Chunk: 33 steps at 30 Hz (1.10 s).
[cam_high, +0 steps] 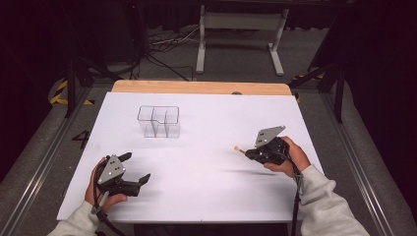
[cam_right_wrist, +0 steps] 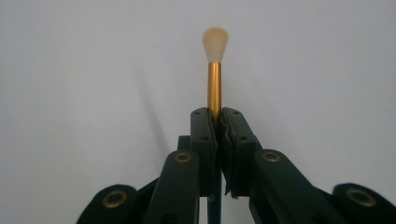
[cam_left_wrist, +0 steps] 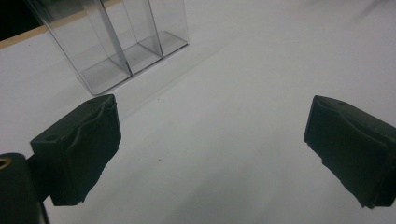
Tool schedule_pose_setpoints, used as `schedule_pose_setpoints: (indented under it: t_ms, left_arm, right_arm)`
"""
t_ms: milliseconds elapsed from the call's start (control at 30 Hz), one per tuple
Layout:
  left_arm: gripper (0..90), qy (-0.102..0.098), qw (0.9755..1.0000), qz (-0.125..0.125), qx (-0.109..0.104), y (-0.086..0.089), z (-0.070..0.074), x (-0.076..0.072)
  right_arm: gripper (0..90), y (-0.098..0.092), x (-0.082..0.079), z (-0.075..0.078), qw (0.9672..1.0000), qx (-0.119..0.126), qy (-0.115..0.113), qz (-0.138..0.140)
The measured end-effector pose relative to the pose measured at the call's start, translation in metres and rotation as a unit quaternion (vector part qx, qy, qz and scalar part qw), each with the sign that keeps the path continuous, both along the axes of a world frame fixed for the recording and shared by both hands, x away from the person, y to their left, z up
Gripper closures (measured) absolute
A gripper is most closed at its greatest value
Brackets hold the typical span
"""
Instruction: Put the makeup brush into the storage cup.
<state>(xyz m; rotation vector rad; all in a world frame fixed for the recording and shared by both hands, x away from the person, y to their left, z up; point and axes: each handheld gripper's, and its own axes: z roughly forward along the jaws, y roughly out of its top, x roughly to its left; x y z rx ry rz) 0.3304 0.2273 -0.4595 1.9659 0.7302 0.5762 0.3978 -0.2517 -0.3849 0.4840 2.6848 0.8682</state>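
Note:
A small brush (cam_right_wrist: 214, 74) with a gold ferrule and a pale bristle tip sticks out past my right gripper (cam_right_wrist: 217, 116), whose jaws are shut on it. In the high view the right gripper (cam_high: 252, 153) hovers over the table's right side, with the brush (cam_high: 239, 149) pointing left. A clear plastic organiser (cam_high: 159, 121) with three compartments stands at the back left of the white sheet. My left gripper (cam_high: 136, 167) is held near the front left, jaws wide open with nothing between them. The organiser (cam_left_wrist: 123, 42) lies ahead of the left gripper (cam_left_wrist: 212, 140).
The white sheet (cam_high: 196, 196) covers a wooden table whose far edge (cam_high: 196, 87) shows. Beyond it stand a white frame (cam_high: 241, 39) and cables (cam_high: 162, 44) on the floor. Black stands flank both sides.

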Motion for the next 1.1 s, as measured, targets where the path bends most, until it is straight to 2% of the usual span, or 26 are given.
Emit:
schedule_pose_setpoints:
  t_ms: [67,233,267,300,400,433,467,533,567,600,633,667,700,733,800,833,867,933,967,1067,1100]
  left_arm:
    - [4.5,0.0,1.0,0.0,0.001,0.0,0.0,0.0]
    - [4.5,0.0,1.0,0.0,0.001,0.0,0.0,0.0]
    - [4.4,0.0,1.0,0.0,0.001,0.0,0.0,0.0]
    - [4.4,0.0,1.0,0.0,0.001,0.0,0.0,0.0]
    - [4.5,0.0,1.0,0.0,0.0,0.0,0.0,0.0]
    - [4.4,0.0,1.0,-0.001,0.0,0.0,0.0,0.0]
    - [4.4,0.0,1.0,0.0,-0.001,0.0,0.0,0.0]
    - [4.4,0.0,1.0,-0.001,-0.002,0.0,0.0,0.0]
    - [4.4,0.0,1.0,-0.001,-0.002,0.0,0.0,0.0]
    - [4.4,0.0,1.0,-0.001,-0.002,0.0,0.0,0.0]
    - [4.4,-0.001,1.0,-0.001,-0.002,0.0,0.0,0.0]
    - [4.4,-0.001,1.0,-0.002,-0.004,0.0,0.001,-0.001]
    - [4.4,-0.001,1.0,-0.002,-0.004,0.0,0.001,-0.001]
    - [4.4,-0.001,1.0,-0.002,-0.004,0.0,0.001,-0.001]
    - [4.4,-0.001,1.0,-0.002,-0.005,0.001,0.0,-0.001]
    - [4.4,-0.001,1.0,-0.002,-0.005,0.001,0.0,-0.001]
    - [4.4,-0.001,1.0,-0.002,-0.005,0.001,0.0,-0.001]
    - [4.4,-0.001,1.0,-0.003,-0.006,0.001,0.0,-0.001]
    - [4.4,-0.001,1.0,-0.002,-0.007,0.001,0.0,-0.001]
    - [4.4,0.0,1.0,-0.003,-0.008,0.001,0.0,-0.001]
    - [4.4,0.0,1.0,-0.003,-0.007,0.001,0.0,-0.001]
  right_arm:
    - [84.7,-0.003,-0.001,0.002,0.9999,0.008,-0.006,-0.005]
    - [84.7,-0.015,-0.007,0.011,0.9978,0.056,-0.027,-0.026]
    - [84.7,-0.018,-0.008,0.013,0.9963,0.07,-0.037,-0.035]
    - [84.7,-0.018,-0.008,0.013,0.9963,0.07,-0.037,-0.035]
    - [84.7,-0.021,-0.011,0.018,0.9934,0.092,-0.053,-0.044]
    - [84.7,-0.022,-0.011,0.02,0.9922,0.1,-0.057,-0.047]
    - [84.7,-0.023,-0.013,0.023,0.9897,0.116,-0.065,-0.053]
    - [84.8,-0.024,-0.013,0.024,0.9887,0.121,-0.071,-0.054]
    - [84.7,-0.025,-0.014,0.027,0.9865,0.133,-0.078,-0.056]
    - [84.8,-0.025,-0.015,0.03,0.982,0.156,-0.085,-0.063]
    - [84.8,-0.025,-0.015,0.03,0.982,0.156,-0.085,-0.063]
    - [84.8,-0.025,-0.015,0.033,0.9783,0.172,-0.094,-0.066]
    - [84.8,-0.024,-0.015,0.034,0.9762,0.181,-0.098,-0.068]
    - [84.8,-0.024,-0.015,0.034,0.9762,0.181,-0.098,-0.068]
    - [84.8,-0.022,-0.015,0.036,0.9719,0.198,-0.107,-0.068]
    - [84.8,-0.019,-0.015,0.037,0.9681,0.214,-0.111,-0.068]
    - [84.8,-0.019,-0.015,0.037,0.9681,0.214,-0.111,-0.068]
    - [84.7,-0.011,-0.014,0.038,0.9642,0.231,-0.115,-0.062]
    - [84.7,-0.011,-0.014,0.038,0.9642,0.231,-0.115,-0.062]
    - [84.7,-0.001,-0.012,0.039,0.9608,0.245,-0.118,-0.056]
    - [84.7,0.006,-0.01,0.039,0.9583,0.255,-0.118,-0.052]
